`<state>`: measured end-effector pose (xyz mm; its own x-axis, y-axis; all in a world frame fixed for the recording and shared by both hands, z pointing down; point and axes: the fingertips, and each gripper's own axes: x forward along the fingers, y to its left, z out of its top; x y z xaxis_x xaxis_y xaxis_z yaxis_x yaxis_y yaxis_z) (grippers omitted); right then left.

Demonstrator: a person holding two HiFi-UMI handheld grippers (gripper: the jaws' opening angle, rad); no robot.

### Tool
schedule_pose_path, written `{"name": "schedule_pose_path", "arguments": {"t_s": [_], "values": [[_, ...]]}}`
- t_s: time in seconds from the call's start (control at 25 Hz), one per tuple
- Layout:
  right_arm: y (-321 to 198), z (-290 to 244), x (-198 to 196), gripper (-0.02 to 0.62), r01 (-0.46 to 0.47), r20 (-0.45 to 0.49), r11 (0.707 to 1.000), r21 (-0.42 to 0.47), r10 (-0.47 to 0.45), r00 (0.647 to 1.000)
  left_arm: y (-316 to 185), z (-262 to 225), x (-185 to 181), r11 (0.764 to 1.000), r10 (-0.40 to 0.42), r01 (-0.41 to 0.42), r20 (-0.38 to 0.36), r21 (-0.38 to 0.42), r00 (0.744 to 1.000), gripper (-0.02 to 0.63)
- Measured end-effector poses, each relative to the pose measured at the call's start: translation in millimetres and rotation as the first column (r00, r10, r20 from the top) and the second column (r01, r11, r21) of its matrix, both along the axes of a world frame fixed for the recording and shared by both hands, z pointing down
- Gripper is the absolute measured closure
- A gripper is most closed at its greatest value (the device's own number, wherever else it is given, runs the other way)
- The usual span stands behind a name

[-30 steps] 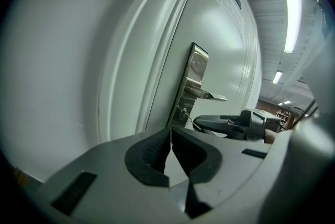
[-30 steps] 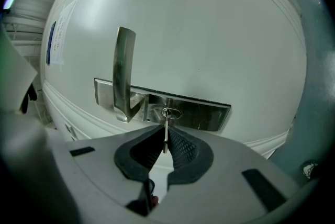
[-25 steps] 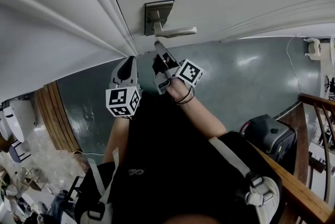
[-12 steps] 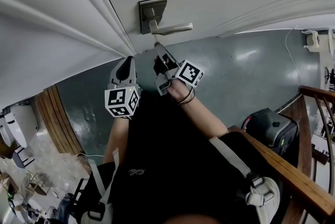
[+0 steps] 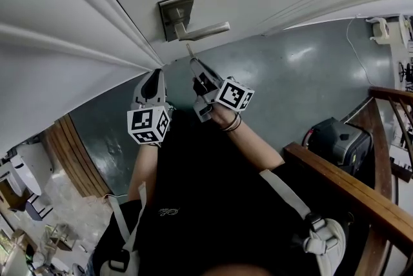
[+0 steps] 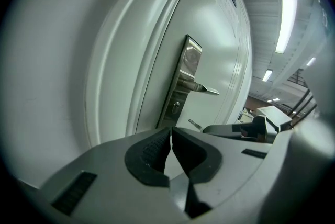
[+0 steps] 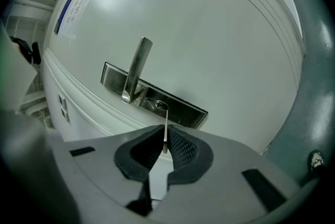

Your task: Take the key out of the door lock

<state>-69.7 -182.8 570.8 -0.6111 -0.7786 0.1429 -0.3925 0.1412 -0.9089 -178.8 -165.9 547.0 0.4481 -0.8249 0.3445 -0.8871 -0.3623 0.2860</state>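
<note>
Right gripper point(image 7: 165, 140), fingers clamped on the key point(image 7: 166, 123), tip just by the lock plate point(image 7: 183, 105) below the lever handle point(image 7: 136, 68); left gripper point(image 6: 171, 136) alongside, fingers together, empty; wooden railing point(image 5: 348, 184) behind.

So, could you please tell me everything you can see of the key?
The key is slim, silvery metal, a thin edge-on strip in the right gripper view. Its rear end is clamped between the jaws of the right hand-held gripper, and its blade points at the keyhole in the metal lock plate. In the left gripper view it looks clear of the lock.
</note>
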Motion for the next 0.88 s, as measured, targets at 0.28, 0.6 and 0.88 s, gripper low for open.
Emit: {"name": "schedule_pose_path", "arguments": {"t_s": [0.28,0.6,0.88], "values": [[24,7,4,0.565,-0.016,-0.120,1.000,0.009,0.017,0.993,-1,2,6,0.996,0.083,-0.083,-0.006,-0.012,0.997,0.578],[56,11,16,0.563,0.002,-0.329,0.999,0.049,0.014,0.944,6,26,21,0.983,0.170,-0.170,-0.009,-0.064,0.985,0.578],[83,9,35,0.563,0.155,-0.526,0.984,0.090,-0.085,0.846,30,27,40,0.989,0.129,-0.128,0.009,-0.072,0.992,0.578]]}}
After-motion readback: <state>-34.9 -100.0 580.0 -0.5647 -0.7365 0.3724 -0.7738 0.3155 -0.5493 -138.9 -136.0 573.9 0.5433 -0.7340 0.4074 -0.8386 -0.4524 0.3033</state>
